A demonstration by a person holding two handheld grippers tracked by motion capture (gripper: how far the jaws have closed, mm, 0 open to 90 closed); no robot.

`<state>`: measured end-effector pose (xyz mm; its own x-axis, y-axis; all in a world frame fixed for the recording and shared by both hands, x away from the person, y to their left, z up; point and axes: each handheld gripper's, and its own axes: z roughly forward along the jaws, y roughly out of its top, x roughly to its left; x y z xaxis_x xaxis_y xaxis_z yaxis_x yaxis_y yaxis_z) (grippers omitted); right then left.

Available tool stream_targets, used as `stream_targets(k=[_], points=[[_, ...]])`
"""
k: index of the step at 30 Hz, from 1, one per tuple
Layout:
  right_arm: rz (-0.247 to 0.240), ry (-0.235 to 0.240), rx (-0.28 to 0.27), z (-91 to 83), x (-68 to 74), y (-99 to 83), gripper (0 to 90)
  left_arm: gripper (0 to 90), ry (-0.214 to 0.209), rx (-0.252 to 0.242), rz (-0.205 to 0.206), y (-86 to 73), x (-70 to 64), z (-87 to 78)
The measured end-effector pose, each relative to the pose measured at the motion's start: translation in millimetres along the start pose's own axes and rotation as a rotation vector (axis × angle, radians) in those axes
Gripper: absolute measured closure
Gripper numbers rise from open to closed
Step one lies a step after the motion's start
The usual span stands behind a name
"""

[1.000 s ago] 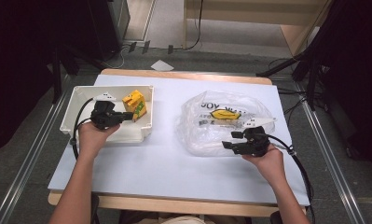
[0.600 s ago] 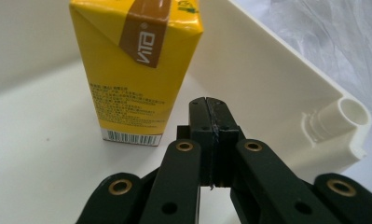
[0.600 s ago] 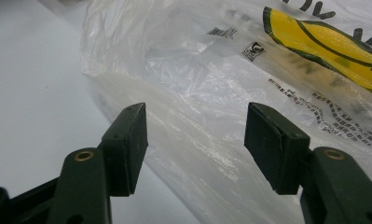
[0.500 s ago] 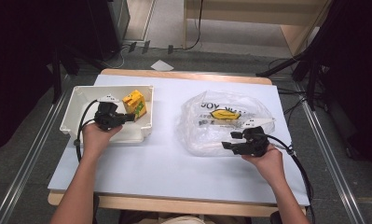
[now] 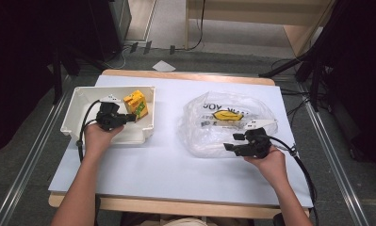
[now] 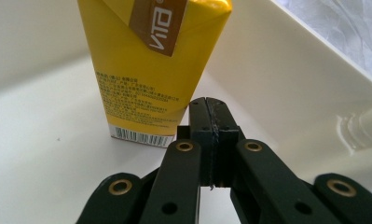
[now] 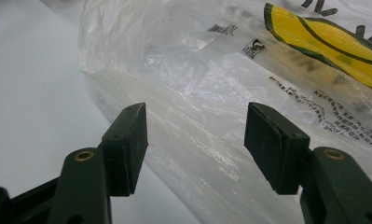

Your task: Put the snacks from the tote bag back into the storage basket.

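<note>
Around the white worktop (image 5: 176,160)

A wooden edge runs along the worktop's far and near sides. On the grey floor beyond lie a white scrap of paper (image 5: 163,66) and dark cables (image 5: 202,23); pale wooden furniture (image 5: 251,12) stands behind, and metal rails (image 5: 32,155) flank both sides.

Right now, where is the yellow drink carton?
In the high view the yellow drink carton stands inside the white bin at the table's left, just beyond the left gripper, whose jaws are shut beside it.
</note>
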<state>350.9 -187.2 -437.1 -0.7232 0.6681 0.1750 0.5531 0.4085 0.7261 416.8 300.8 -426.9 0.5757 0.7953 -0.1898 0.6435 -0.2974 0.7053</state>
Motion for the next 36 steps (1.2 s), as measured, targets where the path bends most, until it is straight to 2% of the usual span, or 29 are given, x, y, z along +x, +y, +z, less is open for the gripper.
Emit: stream_targets(k=[12, 17, 27, 34, 36], points=[[0.001, -0.002, 0.003, 0.7, 0.0, -0.3, 40.2, 90.0, 0.012, -0.005, -0.030, -0.7, 12.4, 2.4], [0.002, -0.003, 0.006, 0.7, -0.1, -0.3, 40.3, 90.0, 0.026, -0.009, -0.062, -1.1, 18.9, 2.8], [0.000, -0.002, 0.004, 1.2, -0.1, -0.2, 40.3, 90.0, 0.061, -0.029, -0.094, 4.3, 28.5, 7.3], [0.000, 0.000, 0.002, 0.6, -0.7, -0.1, 40.3, 90.0, 0.063, -0.013, -0.096, 5.3, 29.6, 9.3], [0.004, 0.000, 0.004, 0.7, -1.0, -0.5, 40.3, 90.0, 0.052, -0.017, -0.101, 5.6, 29.2, 8.0]])
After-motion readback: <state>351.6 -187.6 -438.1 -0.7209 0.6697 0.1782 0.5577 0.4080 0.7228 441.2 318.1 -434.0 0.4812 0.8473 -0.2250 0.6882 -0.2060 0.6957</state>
